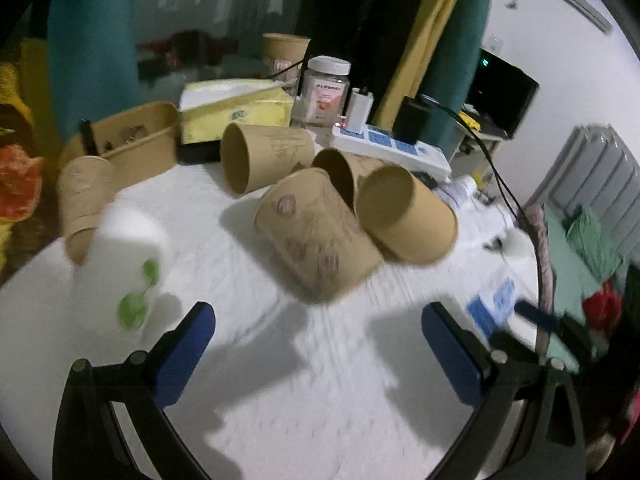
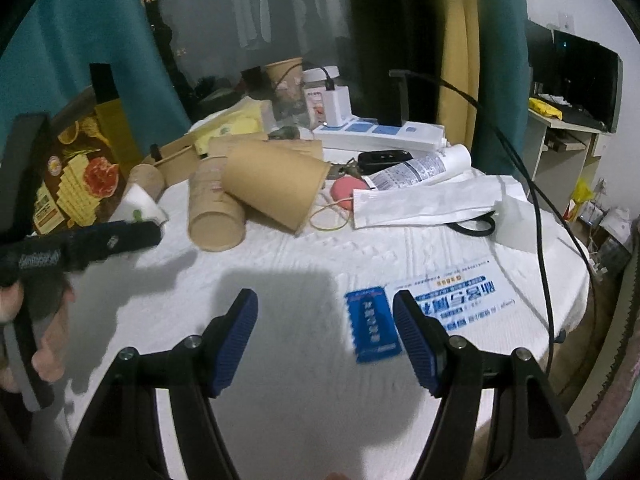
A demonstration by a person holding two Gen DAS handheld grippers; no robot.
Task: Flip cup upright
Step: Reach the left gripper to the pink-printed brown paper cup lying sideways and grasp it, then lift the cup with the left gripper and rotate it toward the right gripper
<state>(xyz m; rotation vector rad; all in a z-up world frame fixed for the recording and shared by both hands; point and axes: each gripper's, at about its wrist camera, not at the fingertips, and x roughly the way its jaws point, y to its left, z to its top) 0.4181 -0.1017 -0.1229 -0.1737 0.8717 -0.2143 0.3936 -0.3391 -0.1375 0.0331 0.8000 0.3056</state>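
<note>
A round table under a white cloth carries toppled paper cups, a power strip, a tube, a blue card and a leaflet.

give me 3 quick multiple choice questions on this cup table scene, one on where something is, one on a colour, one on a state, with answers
1. Where does the power strip lie?
A. behind the fallen cups
B. between the left gripper's fingers
C. on the floor

2. What colour are the pads on the left gripper?
A. red
B. blue
C. green

3. What state is the nearest brown paper cup in?
A. standing upright
B. lying on its side
C. held by a gripper

Answers:
1. A, in the left wrist view the strip sits at the table's far side, past the cluster of cups.
2. B, both fingers carry blue pads.
3. B, it rests on its side on the white tablecloth, and both the left gripper and the right gripper are open and empty.
</note>
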